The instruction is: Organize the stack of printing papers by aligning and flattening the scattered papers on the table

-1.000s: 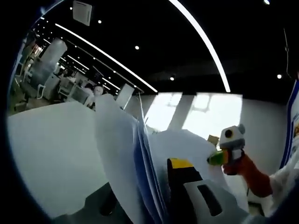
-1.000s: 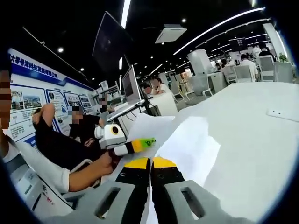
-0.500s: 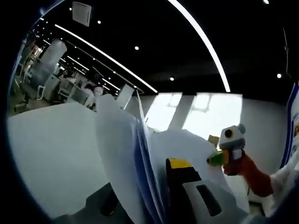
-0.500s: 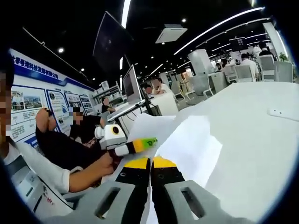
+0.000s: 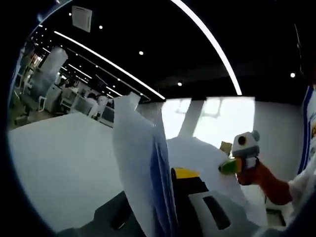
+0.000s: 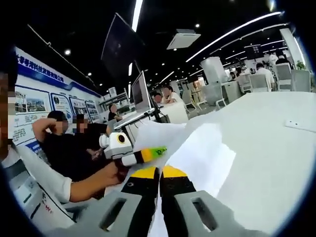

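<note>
white table (image 6: 266, 148) under papers (image 6: 207, 158)

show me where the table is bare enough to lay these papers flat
Bare white table lies right of the paper stack in the right gripper view, out to a small flat tag. It is crowded where the left claw and a forearm meet the sheets.

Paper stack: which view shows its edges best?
Left gripper view. The paper stack stands edge-on between the left gripper's jaws, its sheet edges fanned apart. The right gripper view shows only flat sheet faces past the closed right gripper, over the table.
</note>
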Demonstrator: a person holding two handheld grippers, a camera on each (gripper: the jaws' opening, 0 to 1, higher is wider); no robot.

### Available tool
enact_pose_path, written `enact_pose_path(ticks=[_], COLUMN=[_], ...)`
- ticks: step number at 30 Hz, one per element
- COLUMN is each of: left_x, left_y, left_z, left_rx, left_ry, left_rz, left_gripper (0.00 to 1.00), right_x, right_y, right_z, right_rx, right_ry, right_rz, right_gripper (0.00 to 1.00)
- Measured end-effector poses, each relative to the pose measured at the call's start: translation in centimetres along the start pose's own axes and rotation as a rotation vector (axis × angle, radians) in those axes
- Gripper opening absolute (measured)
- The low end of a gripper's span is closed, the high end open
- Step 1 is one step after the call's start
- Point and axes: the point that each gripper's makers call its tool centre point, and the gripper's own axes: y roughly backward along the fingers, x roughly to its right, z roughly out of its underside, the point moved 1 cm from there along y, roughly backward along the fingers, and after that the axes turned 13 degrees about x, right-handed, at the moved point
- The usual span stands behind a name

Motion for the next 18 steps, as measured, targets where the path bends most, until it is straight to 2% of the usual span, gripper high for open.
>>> enact_pose_path(ticks=[5,9,13,18], left_x=[0.2,0.2,0.1,0.0], left_y=[0.1,0.1,0.2,0.2], left_z=[0.0,-0.1,-0.1,-0.1], left_rx=[0.0,0.002,0.002,-0.001], left_ry=[-0.013,-0.021,-0.025,-0.026], left_rz=[0.01,0.007,0.004,0.002], left_gripper=[0.07,0.07,0.07,0.07], right_x=[-0.2,0.3,-0.2,-0.1], right_y=[0.6,1.8,3.3,4.7], right_z=[-0.2,-0.5,-0.8,-0.9], right_rx=[0.03,0.051,0.077,0.094], right_ry=[0.031,0.051,-0.014,0.029], right_rz=[-0.01,0.026,0.022,0.063], right_gripper=[0.05,0.09,0.18,0.25])
